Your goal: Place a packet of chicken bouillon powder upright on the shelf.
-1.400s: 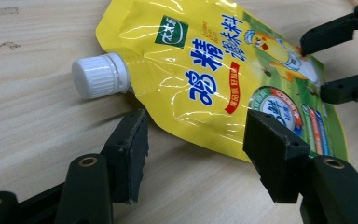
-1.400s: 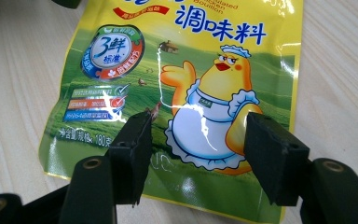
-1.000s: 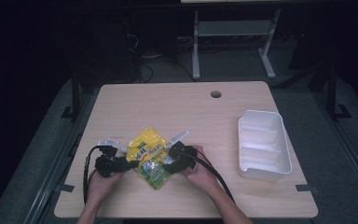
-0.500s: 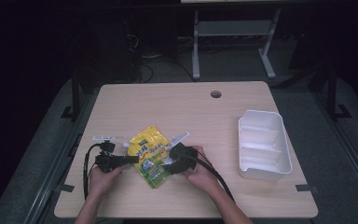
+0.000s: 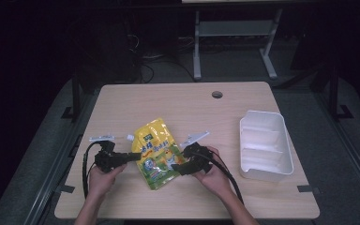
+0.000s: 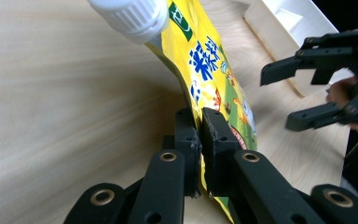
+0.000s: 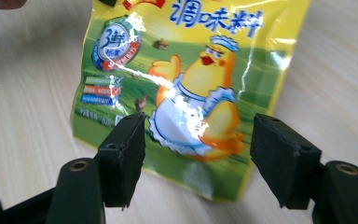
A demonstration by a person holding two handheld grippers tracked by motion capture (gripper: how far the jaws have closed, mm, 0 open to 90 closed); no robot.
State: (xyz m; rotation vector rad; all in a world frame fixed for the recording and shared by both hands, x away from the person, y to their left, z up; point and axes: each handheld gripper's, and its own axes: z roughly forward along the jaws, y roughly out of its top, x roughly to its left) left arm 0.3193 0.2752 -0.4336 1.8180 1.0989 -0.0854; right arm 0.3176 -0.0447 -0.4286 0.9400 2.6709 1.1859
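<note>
My left tongs (image 6: 200,140) pinch the soft, slick pouch (image 5: 155,151) at its flat edge; my right tongs (image 7: 200,158) gape, holding nothing.

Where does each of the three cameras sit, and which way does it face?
High view: above the person's side, facing forward and down at the table; forearms and both grippers show.
Left gripper view: rides the left gripper, shut on the yellow pouch.
Right gripper view: rides the open right gripper.
All share the pouch.
</note>
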